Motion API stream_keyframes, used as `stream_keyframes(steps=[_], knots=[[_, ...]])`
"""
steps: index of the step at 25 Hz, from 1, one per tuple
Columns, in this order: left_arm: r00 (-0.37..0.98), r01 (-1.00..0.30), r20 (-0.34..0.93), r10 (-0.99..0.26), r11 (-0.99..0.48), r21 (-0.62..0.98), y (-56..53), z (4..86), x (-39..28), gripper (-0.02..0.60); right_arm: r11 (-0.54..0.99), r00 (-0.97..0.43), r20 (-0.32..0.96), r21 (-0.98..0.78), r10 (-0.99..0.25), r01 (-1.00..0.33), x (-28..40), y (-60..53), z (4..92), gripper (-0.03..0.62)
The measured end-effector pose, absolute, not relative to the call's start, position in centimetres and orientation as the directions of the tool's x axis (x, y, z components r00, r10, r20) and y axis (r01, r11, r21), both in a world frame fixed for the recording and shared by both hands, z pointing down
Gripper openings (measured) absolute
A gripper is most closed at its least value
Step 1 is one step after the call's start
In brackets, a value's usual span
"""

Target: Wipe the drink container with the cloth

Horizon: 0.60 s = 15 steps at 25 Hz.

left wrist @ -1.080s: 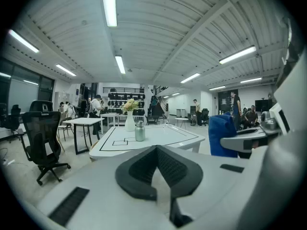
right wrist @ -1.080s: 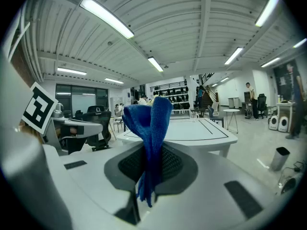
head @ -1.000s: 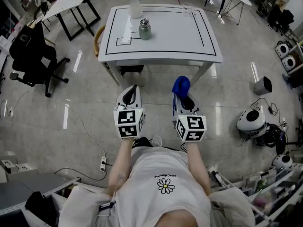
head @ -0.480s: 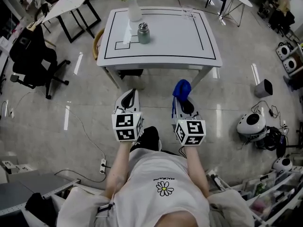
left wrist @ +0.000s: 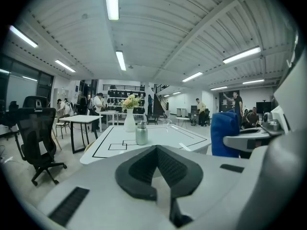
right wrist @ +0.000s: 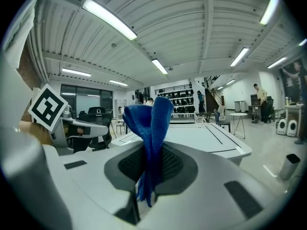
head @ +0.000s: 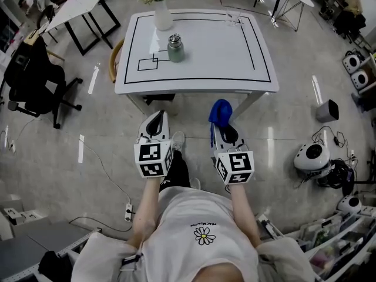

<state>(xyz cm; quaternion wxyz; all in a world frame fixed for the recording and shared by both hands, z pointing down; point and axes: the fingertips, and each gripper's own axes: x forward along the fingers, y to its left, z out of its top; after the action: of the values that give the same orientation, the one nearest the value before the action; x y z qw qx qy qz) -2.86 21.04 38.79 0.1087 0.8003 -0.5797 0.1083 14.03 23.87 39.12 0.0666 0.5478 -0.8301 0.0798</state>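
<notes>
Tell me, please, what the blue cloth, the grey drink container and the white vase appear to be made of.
The blue cloth: soft fabric, perhaps microfibre; it hangs limp, with a napped surface. The grey drink container: probably metal, matt green-grey body with a shinier silvery cap. The white vase: likely glazed ceramic or opaque glass; smooth and evenly white.

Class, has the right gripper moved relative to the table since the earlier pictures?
Yes: the right gripper has come closer to the near edge of the table.

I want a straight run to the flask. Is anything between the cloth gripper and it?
Nothing visible does. Only floor and table top lie between the right gripper and the flask; the vase stands beyond it.
</notes>
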Motion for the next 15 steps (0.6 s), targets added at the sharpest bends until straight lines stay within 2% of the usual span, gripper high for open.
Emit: stream_keyframes(steps=[15], knots=[[0.384,-0.922,0.256,-0.887,-0.381,0.063,-1.2,36.8,-6.1,-0.002,0.333,-0.332,0.201,-0.030,-0.922,-0.943,10.4,1.9,37.4,0.043]])
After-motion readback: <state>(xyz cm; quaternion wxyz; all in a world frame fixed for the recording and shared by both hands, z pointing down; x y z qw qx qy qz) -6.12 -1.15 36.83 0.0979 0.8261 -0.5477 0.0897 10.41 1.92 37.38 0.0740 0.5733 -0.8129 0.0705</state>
